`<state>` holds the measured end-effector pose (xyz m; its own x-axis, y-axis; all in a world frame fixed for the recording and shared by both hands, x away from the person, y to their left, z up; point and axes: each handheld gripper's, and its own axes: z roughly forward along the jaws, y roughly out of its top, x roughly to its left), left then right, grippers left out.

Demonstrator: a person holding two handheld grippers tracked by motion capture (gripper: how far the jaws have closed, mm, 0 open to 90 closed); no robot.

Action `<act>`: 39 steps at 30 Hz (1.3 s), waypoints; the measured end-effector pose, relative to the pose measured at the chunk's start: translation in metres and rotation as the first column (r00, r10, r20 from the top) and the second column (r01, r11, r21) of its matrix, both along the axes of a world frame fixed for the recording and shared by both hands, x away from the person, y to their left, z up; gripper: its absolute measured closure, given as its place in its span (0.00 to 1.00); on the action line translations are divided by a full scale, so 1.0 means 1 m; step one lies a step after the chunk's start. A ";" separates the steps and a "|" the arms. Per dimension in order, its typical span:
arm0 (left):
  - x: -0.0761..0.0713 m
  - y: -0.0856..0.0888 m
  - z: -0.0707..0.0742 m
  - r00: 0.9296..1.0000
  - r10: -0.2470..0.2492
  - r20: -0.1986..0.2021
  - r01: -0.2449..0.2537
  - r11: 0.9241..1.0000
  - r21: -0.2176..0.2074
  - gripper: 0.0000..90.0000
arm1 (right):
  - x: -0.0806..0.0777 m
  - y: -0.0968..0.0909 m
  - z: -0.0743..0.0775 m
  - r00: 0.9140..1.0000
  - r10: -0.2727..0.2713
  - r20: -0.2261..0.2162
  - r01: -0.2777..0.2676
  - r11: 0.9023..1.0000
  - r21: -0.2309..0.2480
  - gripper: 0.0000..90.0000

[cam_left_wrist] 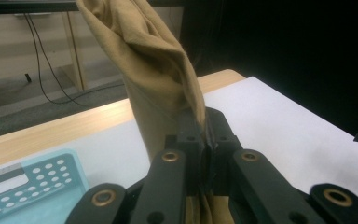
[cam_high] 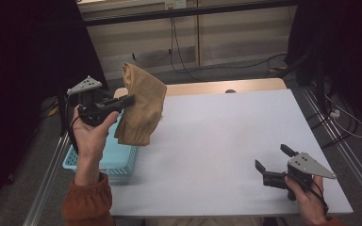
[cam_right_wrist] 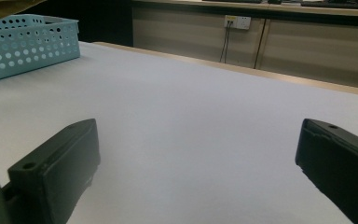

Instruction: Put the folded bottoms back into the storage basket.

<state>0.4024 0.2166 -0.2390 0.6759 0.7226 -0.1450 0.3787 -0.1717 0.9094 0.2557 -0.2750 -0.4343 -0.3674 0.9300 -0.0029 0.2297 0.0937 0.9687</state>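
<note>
Jaws of left gripper (cam_high: 131, 100) clamp tan cloth (cam_high: 142, 104) above blue basket (cam_high: 114, 157).

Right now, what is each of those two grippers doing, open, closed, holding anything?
Left gripper: closed on the tan folded cloth, lifted near the light blue perforated plastic basket.
Right gripper: open, holding nothing, over the white table.

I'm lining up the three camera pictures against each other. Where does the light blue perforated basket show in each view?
High view: the basket sits at the table's left edge, below the tan cloth that the left gripper holds up.
Left gripper view: the basket is in the bottom left corner.
Right gripper view: the basket is at the upper left.
Shared landmark: the white table top.
</note>
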 end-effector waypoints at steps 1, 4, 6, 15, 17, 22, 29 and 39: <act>0.000 0.002 0.000 1.000 0.002 -0.001 -0.002 1.000 -0.005 0.96 | 0.000 0.000 0.000 1.000 0.000 -0.001 0.000 1.000 0.000 0.00; -0.001 0.009 0.002 1.000 0.009 -0.001 -0.009 1.000 -0.019 0.96 | 0.000 0.000 0.000 1.000 0.000 0.000 0.000 1.000 0.000 0.00; -0.002 0.012 0.003 1.000 0.017 0.000 -0.017 1.000 -0.016 0.96 | 0.000 0.000 0.000 1.000 0.000 -0.001 0.000 1.000 0.000 0.00; -0.008 0.031 0.007 0.999 0.045 -0.002 -0.045 0.999 -0.023 0.96 | 0.000 0.000 0.000 1.000 -0.001 0.002 0.001 1.000 -0.002 0.00; -0.008 0.036 0.008 0.998 0.055 0.000 -0.055 0.998 -0.036 0.96 | 0.000 0.000 0.000 1.000 0.000 0.001 0.000 1.000 -0.003 0.00; -0.008 0.048 0.009 0.997 0.076 -0.003 -0.076 0.996 -0.040 0.96 | 0.000 0.000 0.000 1.000 0.001 0.001 -0.001 1.000 -0.003 0.00; -0.008 0.053 0.006 0.995 0.096 -0.031 -0.097 0.995 -0.031 0.96 | 0.000 0.000 0.000 1.000 0.000 0.000 0.000 1.000 -0.003 0.00; -0.006 0.064 -0.002 0.991 0.124 -0.053 -0.125 0.992 -0.015 0.96 | 0.000 0.000 0.000 1.000 0.001 0.004 -0.001 1.000 -0.008 0.00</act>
<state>0.3964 0.2802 -0.2410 0.5722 0.7975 -0.1914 0.4427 -0.1039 0.8906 0.2559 -0.2745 -0.4341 -0.3679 0.9298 -0.0120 0.2259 0.1019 0.9688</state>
